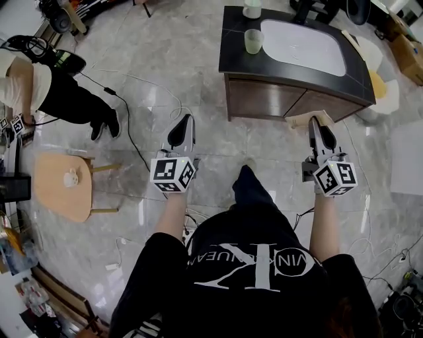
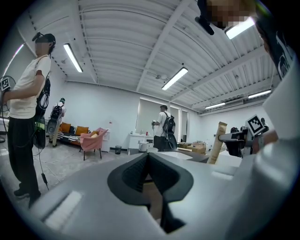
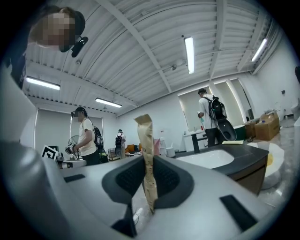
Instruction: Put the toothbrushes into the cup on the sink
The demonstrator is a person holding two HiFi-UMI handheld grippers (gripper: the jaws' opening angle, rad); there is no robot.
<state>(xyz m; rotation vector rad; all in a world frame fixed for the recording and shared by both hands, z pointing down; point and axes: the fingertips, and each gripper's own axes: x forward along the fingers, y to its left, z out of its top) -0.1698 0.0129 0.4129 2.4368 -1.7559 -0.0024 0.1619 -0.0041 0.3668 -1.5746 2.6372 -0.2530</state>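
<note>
The sink cabinet (image 1: 291,66) with a dark top and white basin stands ahead of me. A pale green cup (image 1: 253,41) sits on its left part and a second cup (image 1: 252,9) stands behind it. My right gripper (image 1: 317,123) is shut on a flat beige paper-wrapped toothbrush (image 1: 303,119), just before the cabinet's front right. In the right gripper view that wrapped toothbrush (image 3: 146,154) stands upright between the pads (image 3: 164,176), with the basin (image 3: 206,158) to the right. My left gripper (image 1: 183,127) hangs over the floor left of the cabinet, shut with nothing in it (image 2: 149,158).
A small round wooden table (image 1: 63,185) with a white item stands at the left. A person's legs (image 1: 79,99) and a black cable (image 1: 129,125) are on the floor beyond it. Boxes (image 1: 406,53) lie right of the cabinet. Other people stand farther back in the room (image 2: 164,126).
</note>
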